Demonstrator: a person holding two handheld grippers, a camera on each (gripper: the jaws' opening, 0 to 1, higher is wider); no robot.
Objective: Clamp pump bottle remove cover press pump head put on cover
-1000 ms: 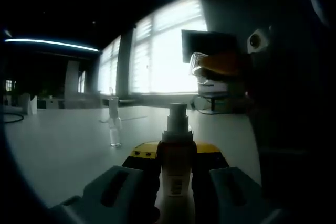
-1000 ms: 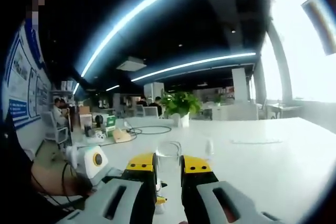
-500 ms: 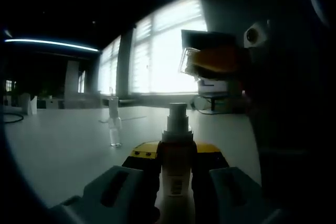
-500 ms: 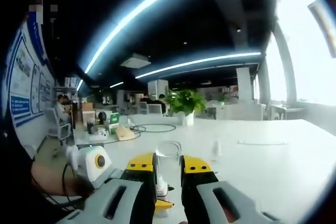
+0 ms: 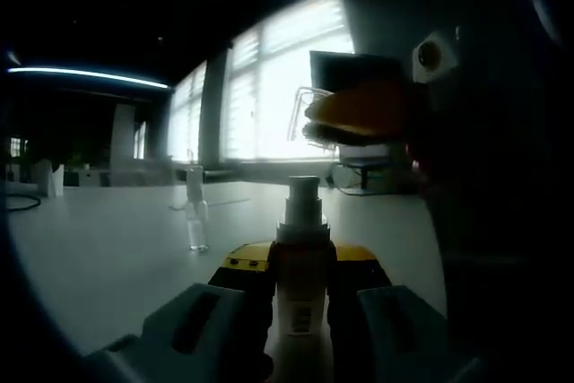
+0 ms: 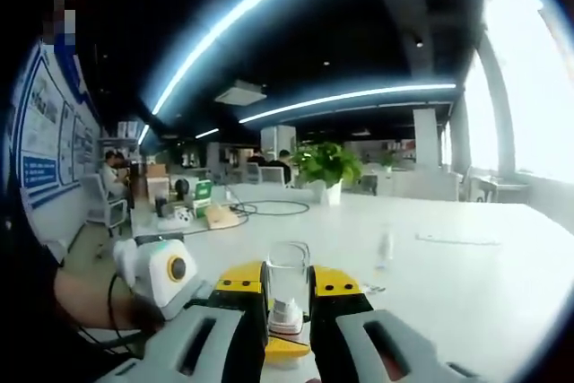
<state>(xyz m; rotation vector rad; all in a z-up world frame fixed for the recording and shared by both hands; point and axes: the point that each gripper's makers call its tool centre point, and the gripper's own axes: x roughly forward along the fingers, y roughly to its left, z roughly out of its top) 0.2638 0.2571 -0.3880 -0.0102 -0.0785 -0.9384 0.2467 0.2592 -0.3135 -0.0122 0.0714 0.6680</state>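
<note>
a clear cover (image 6: 288,281) sits between yellow-tipped grey jaws; ahead of the left gripper (image 5: 300,307), a pale pump bottle (image 5: 300,293) on a white table (image 5: 108,257).

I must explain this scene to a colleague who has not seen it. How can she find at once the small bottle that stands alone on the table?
Start in the left gripper view at the white table before the bright windows. Left of the pump bottle clamped in the left tongs, and farther away, stands the small clear bottle. It is transparent, slim and free-standing, held by nothing.
</note>
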